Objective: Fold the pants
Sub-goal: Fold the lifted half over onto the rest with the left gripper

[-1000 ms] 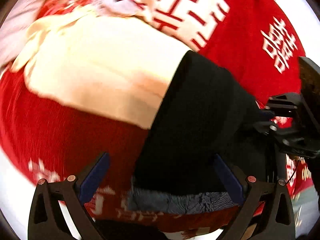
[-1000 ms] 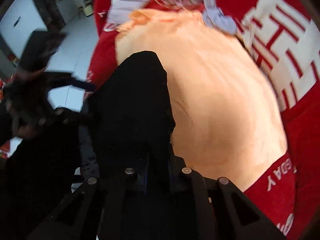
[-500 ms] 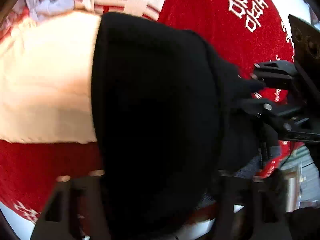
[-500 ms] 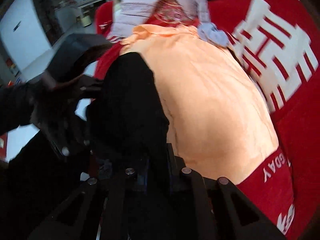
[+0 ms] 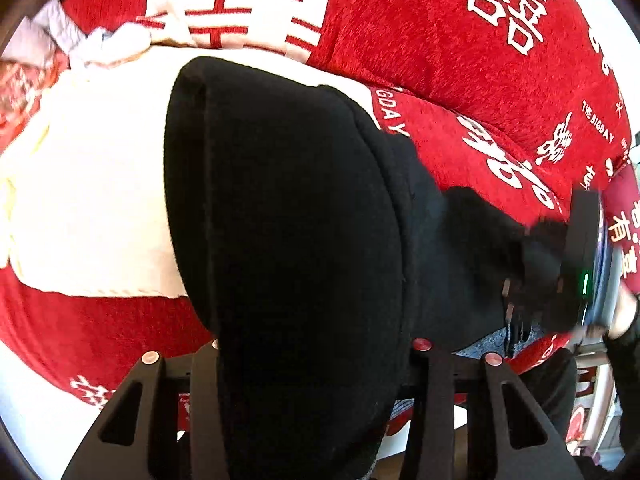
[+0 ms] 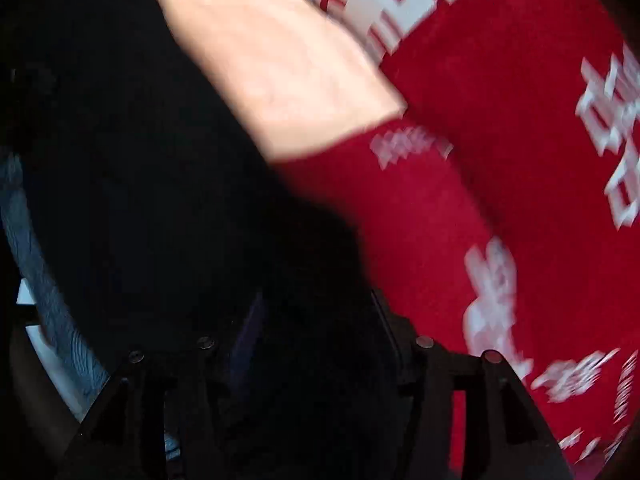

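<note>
The black pants (image 5: 288,240) lie folded in a thick band on a red blanket (image 5: 460,60) with white characters, running from the near edge out over a cream garment (image 5: 92,200) spread to their left. The left gripper (image 5: 316,364) has just been closing, and its fingers (image 5: 202,392) are clamped on the near end of the folded pants, the cloth bulging up between them. In the right wrist view, which is blurred, the right gripper (image 6: 316,340) has just been opening; its fingers (image 6: 246,332) stand apart over dark pants fabric (image 6: 140,160), and whether the pads touch the cloth cannot be told. In the left view that right gripper (image 5: 580,256) sits at the pants' right end.
</note>
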Motion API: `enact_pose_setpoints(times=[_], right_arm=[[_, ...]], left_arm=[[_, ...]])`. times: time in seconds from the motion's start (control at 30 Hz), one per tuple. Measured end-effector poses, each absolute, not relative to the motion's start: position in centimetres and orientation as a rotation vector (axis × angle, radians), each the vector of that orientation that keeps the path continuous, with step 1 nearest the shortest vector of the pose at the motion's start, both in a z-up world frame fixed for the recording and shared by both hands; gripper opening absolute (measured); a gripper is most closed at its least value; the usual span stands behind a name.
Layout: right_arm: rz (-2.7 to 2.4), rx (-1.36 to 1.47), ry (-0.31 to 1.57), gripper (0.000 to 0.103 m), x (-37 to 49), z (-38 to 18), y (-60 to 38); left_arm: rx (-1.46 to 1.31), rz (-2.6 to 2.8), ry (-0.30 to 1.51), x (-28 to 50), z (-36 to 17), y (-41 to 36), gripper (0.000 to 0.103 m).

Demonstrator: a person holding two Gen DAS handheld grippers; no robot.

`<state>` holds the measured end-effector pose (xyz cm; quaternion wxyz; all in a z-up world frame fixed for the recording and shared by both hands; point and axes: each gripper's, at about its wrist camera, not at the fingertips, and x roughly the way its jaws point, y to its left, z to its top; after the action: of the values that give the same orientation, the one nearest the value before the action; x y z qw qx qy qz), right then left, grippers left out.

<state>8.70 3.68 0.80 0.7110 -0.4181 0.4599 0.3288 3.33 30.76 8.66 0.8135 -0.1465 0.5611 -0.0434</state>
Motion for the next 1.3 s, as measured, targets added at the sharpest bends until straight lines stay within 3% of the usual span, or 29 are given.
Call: enact_pose_setpoints(times=[0.2, 0.43, 0.67, 0.73, 0.8, 1.07, 1.3], right_arm=[[1.081, -0.976, 0.976, 0.057, 2.1, 1.9, 3.3], [1.058, -0.916, 1.096, 0.057, 9.2, 1.1, 2.4], [1.064, -0.957, 1.008, 0.087, 10.3, -0.3, 3.8], [1.043, -0.912, 1.02, 0.086, 10.3, 0.0, 3.3], [0.994, -0.86, 0.976, 0.079, 10.5, 1.7, 1.6], [0.708, -0.495, 0.836, 0.08, 9.2, 10.0, -11.9], [0.488, -0.432, 0.935, 0.08, 7.2, 7.2, -20.7]], left_arm=[[-0.216, -0.064, 1.204, 2.7, 10.7, 28.6, 0.047], [-0.13, -0.041, 1.2, 2.7, 13.5, 25.2, 0.046], [-0.044, -0.058, 1.197, 3.7, 16.1, 19.2, 0.043], [-0.011, -0.055, 1.195, 3.7, 16.6, 18.3, 0.043], [0.003, -0.057, 1.198, 3.5, 17.1, 17.6, 0.043], [0.112, -0.122, 1.21, 5.1, 18.0, 9.2, 0.04], [0.207, -0.163, 1.24, 6.2, 17.8, 1.1, 0.038]])
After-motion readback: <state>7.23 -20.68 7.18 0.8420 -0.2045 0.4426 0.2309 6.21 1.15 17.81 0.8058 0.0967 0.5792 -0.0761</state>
